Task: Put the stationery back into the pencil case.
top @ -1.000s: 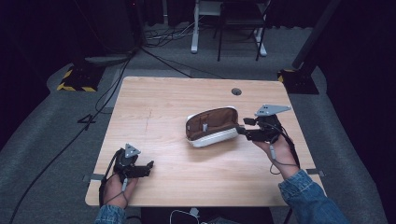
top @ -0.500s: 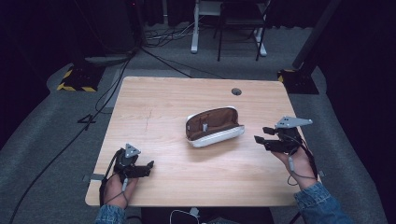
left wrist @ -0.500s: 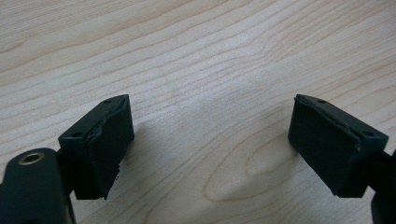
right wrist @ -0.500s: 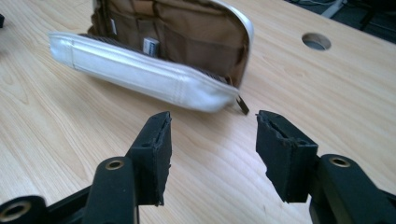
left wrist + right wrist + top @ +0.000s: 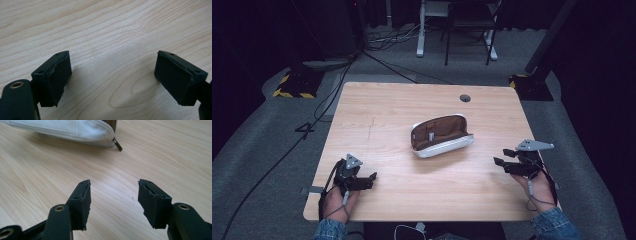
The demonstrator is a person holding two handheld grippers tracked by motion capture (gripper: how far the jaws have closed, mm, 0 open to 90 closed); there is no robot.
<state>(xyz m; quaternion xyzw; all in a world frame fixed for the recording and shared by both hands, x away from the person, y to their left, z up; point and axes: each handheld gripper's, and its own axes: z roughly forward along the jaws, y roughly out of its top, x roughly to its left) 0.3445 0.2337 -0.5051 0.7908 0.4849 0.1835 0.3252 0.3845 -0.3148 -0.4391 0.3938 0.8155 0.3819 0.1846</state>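
**Pouch open at table centre: both grippers clear**

Status
- Pouch [image 5: 441, 136]: at centre of table [image 5: 382, 105], lying on its side, mouth unzipped, brown lining facing up and toward the far edge. White shell toward the near edge. Small item inside the pouch, too small to identify.
- Zip pull [image 5: 118, 145]: at the right end of the pouch, resting on the wood.
- Right gripper [image 5: 503, 165]: right of the pouch, well apart from it, aimed at the pouch end. Jaws spread, nothing between them; bare wood visible in the gap in the right gripper view.
- Left gripper [image 5: 371, 179]: left of the pouch and nearer the front edge, well apart from it. Jaws spread wide, empty, low over the wood.

Step in hand (judged): approach to the pouch, probably to close the zip or lift the pouch.

Procedure
1. Bring in the left gripper first; pinch the left end of the pouch to brace it. Soft shell likely to slide on smooth wood if unbraced.
2. Line up the right gripper with the zip pull, jaws level with the table.
3. Close on the pull alone, not on the fabric beside it.
4. Draw along the zip line, away from the right end of the pouch; avoid upward pull.

Caution: open mouth sags; risk of lining caught in the teeth.
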